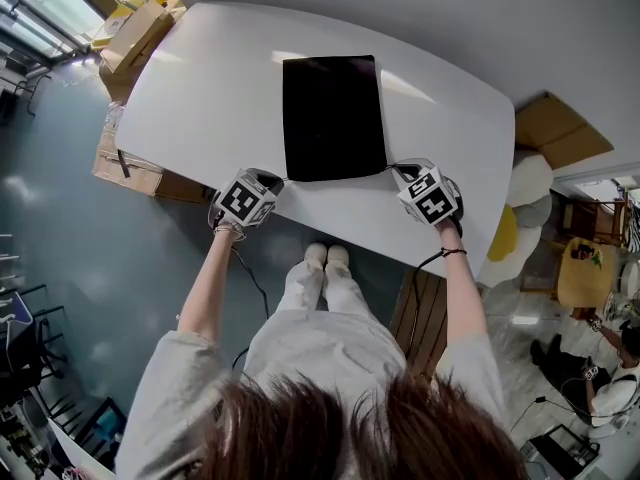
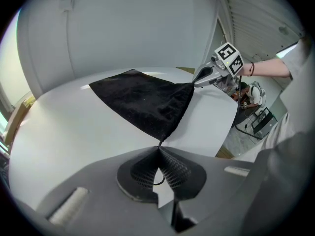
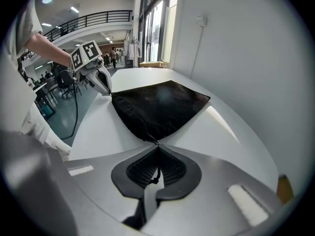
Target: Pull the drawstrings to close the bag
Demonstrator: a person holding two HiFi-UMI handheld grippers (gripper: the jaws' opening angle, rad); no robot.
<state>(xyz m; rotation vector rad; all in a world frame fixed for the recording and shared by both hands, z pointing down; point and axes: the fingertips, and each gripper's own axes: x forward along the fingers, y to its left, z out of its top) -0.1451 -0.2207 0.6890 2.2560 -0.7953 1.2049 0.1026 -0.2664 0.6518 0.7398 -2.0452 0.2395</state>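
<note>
The left gripper's (image 2: 158, 150) fingers (image 2: 141, 169) are pinching shut on the flat black fabric bag's (image 2: 142, 102) near-left black drawstring (image 2: 160, 143). The right gripper's (image 3: 158, 146) fingers are pinching the near-right drawstring (image 3: 156, 179).

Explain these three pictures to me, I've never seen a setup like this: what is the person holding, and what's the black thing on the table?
No robot here: a person holds a two-jaw gripper tool in each hand. One picture looks down from a camera on the person's head; the other two come from cameras riding on the grippers, looking along their jaws. On the white table lies a flat black fabric drawstring bag. The left gripper is shut on the thin black left drawstring at one near corner; the right gripper is shut on the right drawstring at the other.
</note>
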